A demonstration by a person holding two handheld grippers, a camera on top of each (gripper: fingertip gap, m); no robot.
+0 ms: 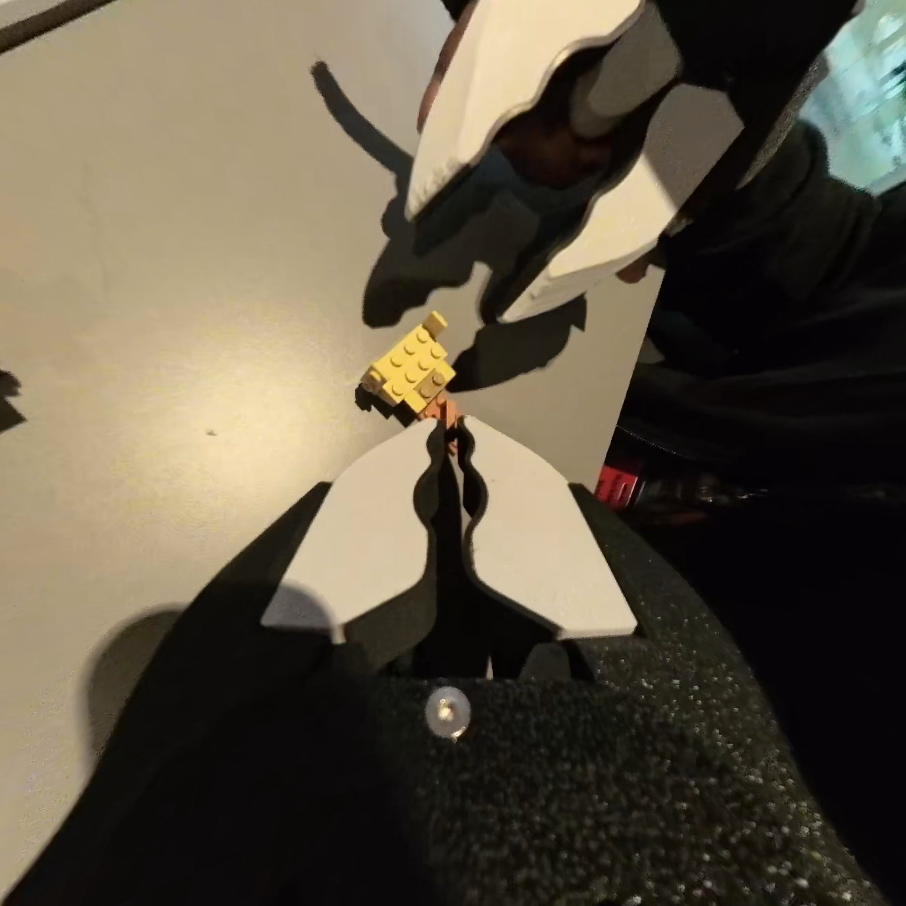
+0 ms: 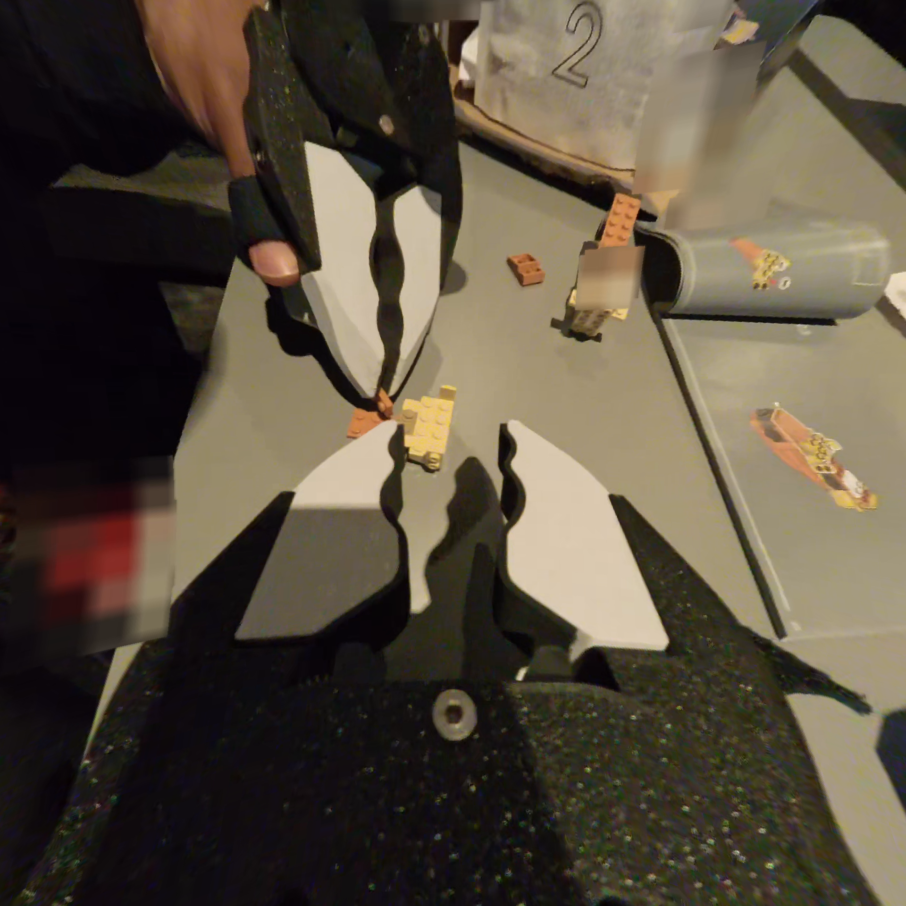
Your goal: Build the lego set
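A small yellow Lego assembly [image 1: 412,372] lies on the pale table [image 1: 171,294]; it also shows in the right wrist view [image 2: 429,426]. My left gripper [image 1: 448,425] is shut on a small orange piece [image 1: 443,409] right at the assembly's edge. In the right wrist view the left gripper [image 2: 382,392] pinches that orange piece [image 2: 384,402], which sits on or against an orange flat plate [image 2: 360,422] on the table. My right gripper [image 2: 451,431] is open and empty, its tips either side of the yellow assembly, just above it. It shows from above in the left wrist view [image 1: 465,262].
A brown small brick [image 2: 525,268], an orange plate [image 2: 621,220] and another partly built model [image 2: 588,318] lie farther back. An open instruction booklet [image 2: 784,465] with a curled page [image 2: 765,279] lies to the right. A paper bag [image 2: 564,73] stands behind. A hand [image 2: 206,88] holds the left gripper. One gripper's finger ends stand about 5 cm off the other's.
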